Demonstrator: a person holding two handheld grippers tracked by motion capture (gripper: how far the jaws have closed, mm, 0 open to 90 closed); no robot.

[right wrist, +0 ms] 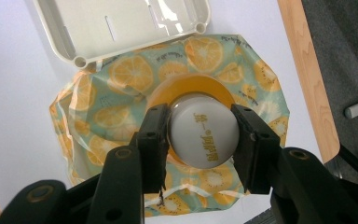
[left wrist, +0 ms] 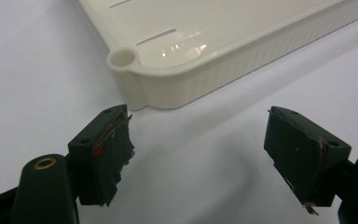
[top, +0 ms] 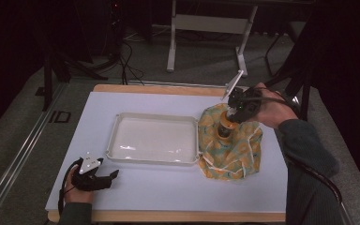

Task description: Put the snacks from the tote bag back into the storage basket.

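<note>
A cream plastic tray (top: 122, 123) lies in the middle of the white table. Right of it sits a bag printed with orange slices (top: 234, 154), its edge against the tray's right rim. My right gripper (top: 226, 125) points down over the bag, shut on the white cap (right wrist: 204, 135) of an orange bottle (top: 225, 127) that stands in the bag. My left gripper (top: 114, 174) rests open on the table near the front left, just short of the tray's near corner (left wrist: 123, 58); nothing lies between its fingers (left wrist: 107, 149).
The table's wooden edge (right wrist: 307, 74) runs close along the bag's far side. Beyond the table stand a white metal frame (top: 206, 23) and cables on a grey floor. White table surface lies open in front of the tray.
</note>
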